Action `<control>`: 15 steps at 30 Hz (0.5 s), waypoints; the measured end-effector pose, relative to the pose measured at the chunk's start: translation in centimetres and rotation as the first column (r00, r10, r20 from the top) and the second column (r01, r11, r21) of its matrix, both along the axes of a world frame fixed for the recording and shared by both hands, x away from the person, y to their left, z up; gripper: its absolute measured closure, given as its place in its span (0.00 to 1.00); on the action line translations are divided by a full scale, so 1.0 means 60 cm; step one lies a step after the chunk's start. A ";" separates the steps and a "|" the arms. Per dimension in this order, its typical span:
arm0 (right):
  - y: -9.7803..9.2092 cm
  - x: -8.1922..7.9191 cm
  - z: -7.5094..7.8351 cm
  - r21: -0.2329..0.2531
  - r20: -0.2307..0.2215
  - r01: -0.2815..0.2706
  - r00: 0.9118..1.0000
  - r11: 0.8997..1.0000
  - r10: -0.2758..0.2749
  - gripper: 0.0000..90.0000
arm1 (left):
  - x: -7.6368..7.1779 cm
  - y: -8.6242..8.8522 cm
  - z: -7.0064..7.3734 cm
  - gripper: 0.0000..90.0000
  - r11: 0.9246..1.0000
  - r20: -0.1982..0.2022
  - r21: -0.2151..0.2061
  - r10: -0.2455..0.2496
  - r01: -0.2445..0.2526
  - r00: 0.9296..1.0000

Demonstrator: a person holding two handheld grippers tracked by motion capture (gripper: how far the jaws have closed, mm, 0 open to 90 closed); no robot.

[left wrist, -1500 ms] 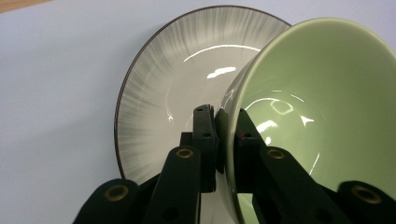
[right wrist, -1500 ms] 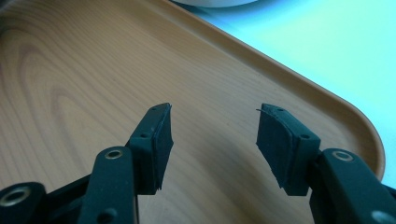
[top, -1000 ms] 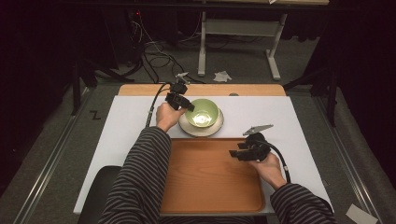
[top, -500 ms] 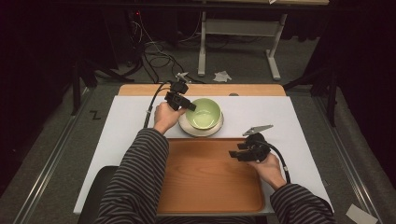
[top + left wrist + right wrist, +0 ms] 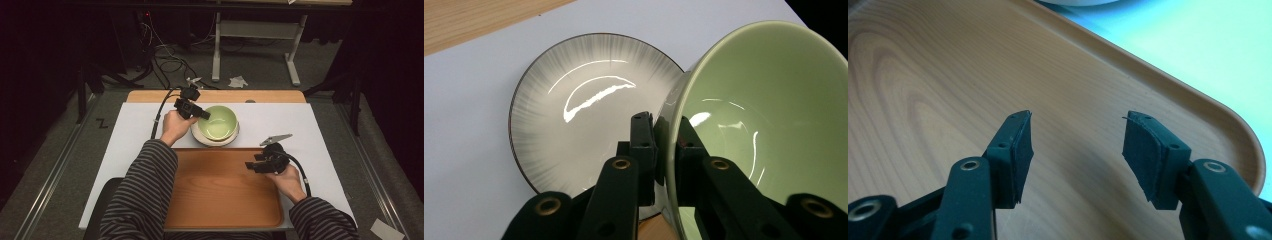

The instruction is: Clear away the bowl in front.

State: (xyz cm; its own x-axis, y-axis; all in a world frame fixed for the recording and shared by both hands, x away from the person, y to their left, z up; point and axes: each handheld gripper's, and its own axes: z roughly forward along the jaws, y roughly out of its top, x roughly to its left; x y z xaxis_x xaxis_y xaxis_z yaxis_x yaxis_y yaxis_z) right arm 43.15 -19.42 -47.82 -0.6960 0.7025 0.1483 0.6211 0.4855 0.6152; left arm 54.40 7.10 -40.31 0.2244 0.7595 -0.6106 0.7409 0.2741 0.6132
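In the high view, the left gripper [image 5: 200,113] is clamping the near-left rim of the green bowl [image 5: 218,121], which is sitting over the white plate [image 5: 216,140], just beyond the far edge of the wooden tray [image 5: 220,192]. The right gripper [image 5: 256,165] is hovering over the tray's right side, well apart from the bowl. The step in hand looks like lifting the bowl off the plate toward the tray. To do it well, the grip should stay deep on the rim and the lift should go straight up before any swing toward the tray, so the foot clears the plate without dragging it.

In the left gripper view, the left gripper [image 5: 663,145] is grasping the bowl [image 5: 769,125] with 1 jaw outside the wall and 1 inside, pinching the rim firmly. The bowl is tilting, its mouth opening up and toward the camera side, and it is appearing raised off the plate [image 5: 574,110], which is lying flat to its left. Being round, the bowl has no long axis; its central axis is leaning away from vertical.

In the right gripper view, the right gripper [image 5: 1075,155] is hanging with its jaws released and wide apart, holding nothing, above the tray's [image 5: 938,90] bare wood near its rounded corner.
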 end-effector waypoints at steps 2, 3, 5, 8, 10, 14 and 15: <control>-0.001 0.001 0.000 0.008 -0.005 -0.002 1.000 1.000 0.002 0.52 | -0.004 0.002 0.001 0.93 1.000 0.001 0.005 -0.008 0.008 1.000; -0.001 0.001 0.000 0.013 -0.008 -0.001 1.000 1.000 0.001 0.52 | -0.005 0.002 0.002 0.93 1.000 0.001 0.001 -0.007 0.007 1.000; -0.001 0.001 0.000 0.014 -0.011 -0.001 1.000 1.000 0.001 0.52 | -0.011 0.004 0.006 0.93 1.000 0.005 0.000 -0.013 0.013 1.000; -0.001 0.000 0.000 0.015 -0.011 0.000 1.000 1.000 0.000 0.52 | -0.020 0.008 0.014 0.93 1.000 0.012 -0.006 -0.025 0.025 1.000; -0.001 0.001 0.000 0.013 -0.014 -0.002 1.000 1.000 0.002 0.52 | -0.024 0.010 0.017 0.93 0.999 0.013 -0.014 -0.029 0.030 0.999; -0.002 0.001 0.000 0.013 -0.013 -0.001 1.000 1.000 0.001 0.52 | -0.034 0.011 0.023 0.93 0.999 0.015 -0.026 -0.032 0.033 0.999; -0.002 0.001 0.000 0.013 -0.013 -0.001 1.000 1.000 0.001 0.52 | -0.037 0.011 0.024 0.93 0.999 0.014 -0.025 -0.036 0.036 0.999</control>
State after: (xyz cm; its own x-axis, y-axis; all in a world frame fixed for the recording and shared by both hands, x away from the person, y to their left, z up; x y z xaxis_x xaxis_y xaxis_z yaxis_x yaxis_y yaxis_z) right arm 43.19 -19.51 -47.83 -0.6945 0.6999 0.1668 0.6288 0.4778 0.6135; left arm 52.21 7.79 -38.86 0.2598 0.7351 -0.6263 0.7419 0.2632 0.6167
